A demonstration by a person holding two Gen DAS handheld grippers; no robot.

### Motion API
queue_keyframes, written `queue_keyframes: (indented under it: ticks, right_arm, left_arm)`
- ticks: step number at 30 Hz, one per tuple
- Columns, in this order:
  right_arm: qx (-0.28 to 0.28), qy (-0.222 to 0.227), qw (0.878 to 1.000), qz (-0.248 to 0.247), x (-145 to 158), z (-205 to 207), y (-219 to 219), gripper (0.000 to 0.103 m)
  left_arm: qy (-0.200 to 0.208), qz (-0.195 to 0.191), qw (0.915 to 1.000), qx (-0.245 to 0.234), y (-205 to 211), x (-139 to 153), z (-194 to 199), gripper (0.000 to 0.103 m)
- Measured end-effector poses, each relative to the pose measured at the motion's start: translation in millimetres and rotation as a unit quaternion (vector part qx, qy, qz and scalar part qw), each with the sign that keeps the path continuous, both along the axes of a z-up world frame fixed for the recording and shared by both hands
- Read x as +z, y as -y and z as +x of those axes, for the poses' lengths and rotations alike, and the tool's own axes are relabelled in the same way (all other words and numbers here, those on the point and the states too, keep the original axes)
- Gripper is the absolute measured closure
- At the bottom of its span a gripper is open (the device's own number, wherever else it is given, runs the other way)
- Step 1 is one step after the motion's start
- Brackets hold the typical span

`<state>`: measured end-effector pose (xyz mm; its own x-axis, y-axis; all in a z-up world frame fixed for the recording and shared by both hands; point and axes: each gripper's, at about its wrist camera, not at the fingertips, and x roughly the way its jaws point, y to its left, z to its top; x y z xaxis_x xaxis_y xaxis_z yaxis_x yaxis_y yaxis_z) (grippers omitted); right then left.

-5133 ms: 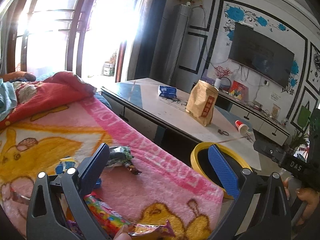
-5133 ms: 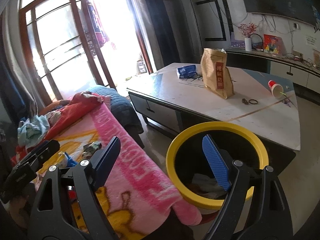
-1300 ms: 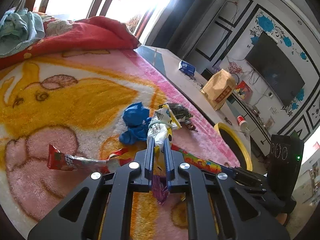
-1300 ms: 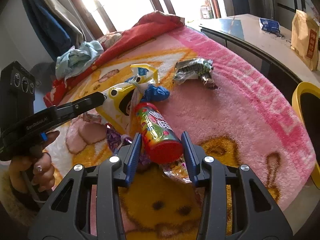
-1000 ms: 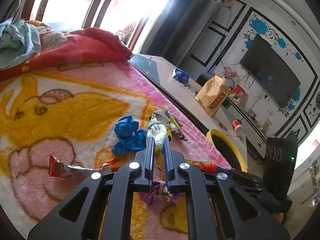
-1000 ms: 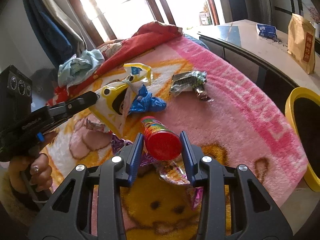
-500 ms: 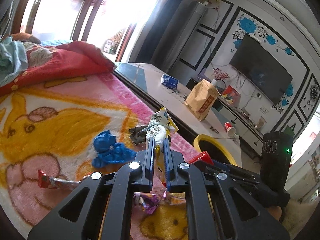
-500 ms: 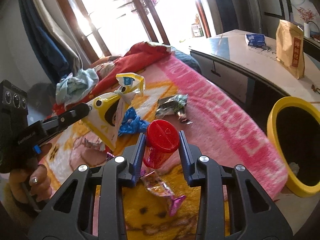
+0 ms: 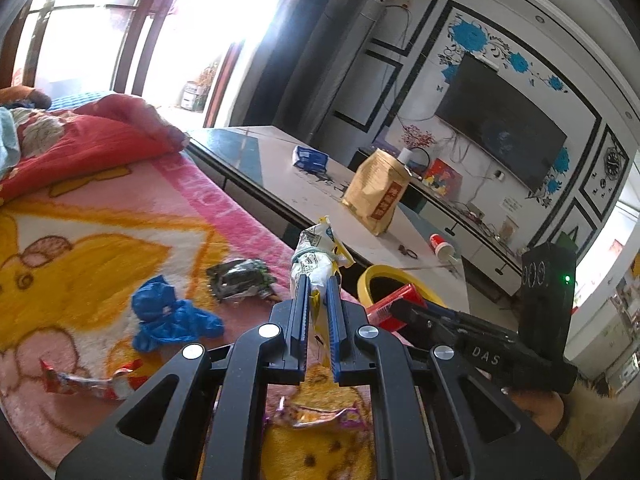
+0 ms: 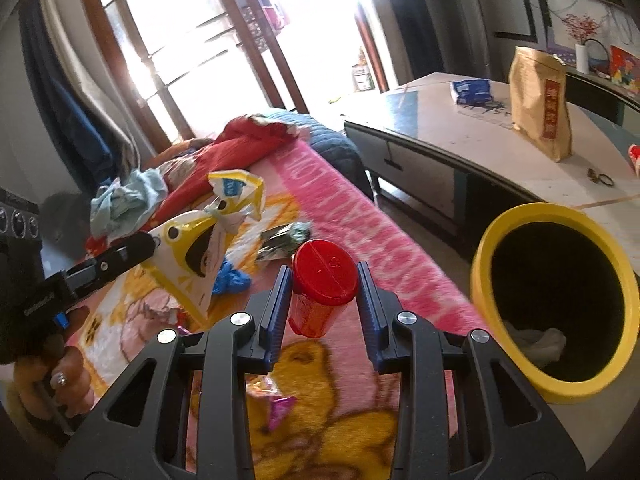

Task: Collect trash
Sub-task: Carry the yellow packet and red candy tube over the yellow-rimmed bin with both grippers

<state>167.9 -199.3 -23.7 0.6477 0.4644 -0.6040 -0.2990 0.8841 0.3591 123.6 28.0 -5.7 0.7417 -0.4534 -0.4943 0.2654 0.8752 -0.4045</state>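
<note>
My left gripper (image 9: 316,284) is shut on a yellow-and-white snack bag (image 9: 318,252), which stands up between its blue pads above the pink blanket (image 9: 120,216). In the right wrist view the same bag (image 10: 192,256) hangs from that gripper at the left. My right gripper (image 10: 324,270) is shut on a red-lidded snack can (image 10: 316,308), held tilted above the blanket. A yellow-rimmed bin (image 10: 532,212) stands off the blanket's edge to the right, with pale paper at its bottom. A blue crumple (image 9: 168,316), a dark wrapper (image 9: 240,280), a red wrapper (image 9: 80,380) and a purple wrapper (image 9: 320,416) lie on the blanket.
A low coffee table (image 9: 280,168) beyond the blanket carries a brown paper bag (image 9: 378,196), a blue packet (image 9: 310,158) and a tipped red cup (image 9: 440,246). A red quilt and clothes (image 10: 128,196) are heaped at the blanket's far end.
Both grippers have risen off the blanket with their loads and swung towards the bin. The can has tipped so its red lid faces the camera; the bin is now much nearer.
</note>
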Motion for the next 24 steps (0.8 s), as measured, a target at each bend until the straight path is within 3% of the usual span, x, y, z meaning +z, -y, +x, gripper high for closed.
queue_keyframes:
  ticks: [24]
  right_arm:
    - [-0.121, 0.015, 0.992, 0.012, 8.4, 12.7, 94.9, 0.078]
  left_arm:
    - [0.023, 0.026, 0.9969, -0.07, 73.9, 11.5, 12.7, 0.095]
